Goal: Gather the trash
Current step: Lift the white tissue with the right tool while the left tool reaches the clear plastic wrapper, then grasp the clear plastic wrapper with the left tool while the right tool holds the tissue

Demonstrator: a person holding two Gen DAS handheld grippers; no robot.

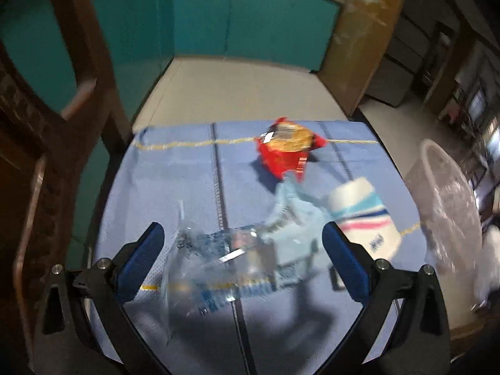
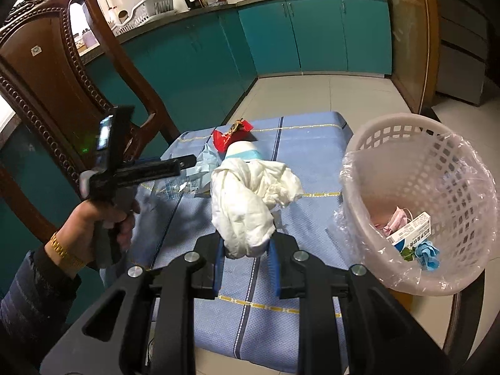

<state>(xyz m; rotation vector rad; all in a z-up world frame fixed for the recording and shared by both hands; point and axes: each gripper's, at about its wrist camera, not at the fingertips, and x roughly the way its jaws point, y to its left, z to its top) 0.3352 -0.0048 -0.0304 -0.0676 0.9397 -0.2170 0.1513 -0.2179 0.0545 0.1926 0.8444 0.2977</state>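
Observation:
My right gripper [image 2: 245, 250] is shut on a crumpled white tissue [image 2: 250, 200] and holds it above the blue tablecloth [image 2: 250, 297], left of the basket. My left gripper [image 1: 242, 250] is open, its blue pads on either side of a clear crumpled plastic wrapper [image 1: 225, 259] lying on the cloth; whether they touch it is unclear. A red snack wrapper [image 1: 286, 153] lies farther back. A white paper cup [image 1: 362, 212] with pink and blue stripes lies on its side at the right, by a pale blue wrapper [image 1: 293, 206]. The left gripper also shows in the right wrist view [image 2: 187, 164].
A white plastic basket [image 2: 415, 168] lined with a clear bag stands at the table's right edge, holding a pink mask, a small box and blue scraps. A carved wooden chair [image 2: 50, 72] stands at the left. Teal kitchen cabinets [image 2: 312, 31] lie beyond.

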